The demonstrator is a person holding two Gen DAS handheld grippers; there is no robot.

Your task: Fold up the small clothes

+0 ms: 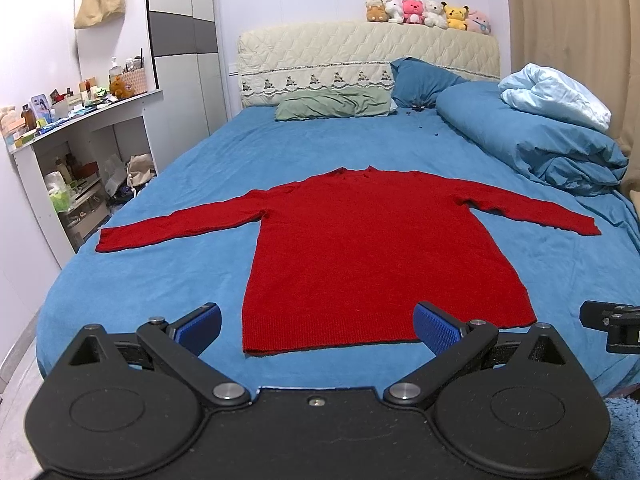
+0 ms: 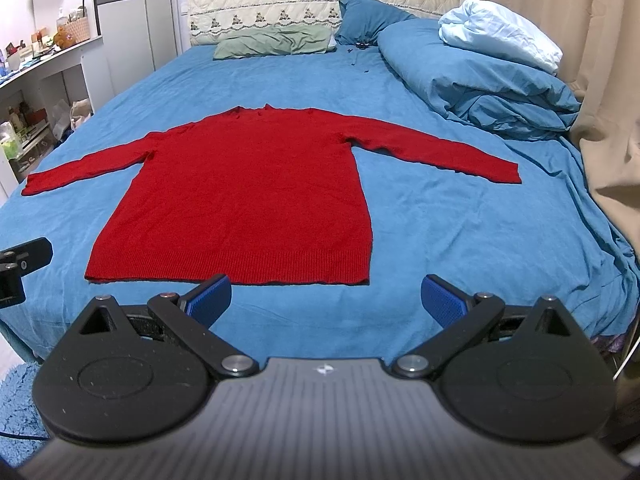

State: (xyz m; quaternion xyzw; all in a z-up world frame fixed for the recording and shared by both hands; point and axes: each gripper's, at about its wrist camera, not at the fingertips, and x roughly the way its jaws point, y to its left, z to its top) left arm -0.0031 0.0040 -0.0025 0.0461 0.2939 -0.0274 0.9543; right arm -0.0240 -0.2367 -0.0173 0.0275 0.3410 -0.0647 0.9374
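Across mid-frame on blue sheet [image 1: 168, 280]: red sweater [image 1: 372, 248] flat, sleeves out. Left gripper [image 1: 318, 326] and right gripper [image 2: 326, 298] both spread wide, empty. Risk: snagging sheet with hem, bunching knit.

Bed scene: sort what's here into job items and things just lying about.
For the job: red sweater, spread flat; left gripper; right gripper.

Lying about: green pillow, blue duvet, soft toys, hanging bag, shelf clutter.
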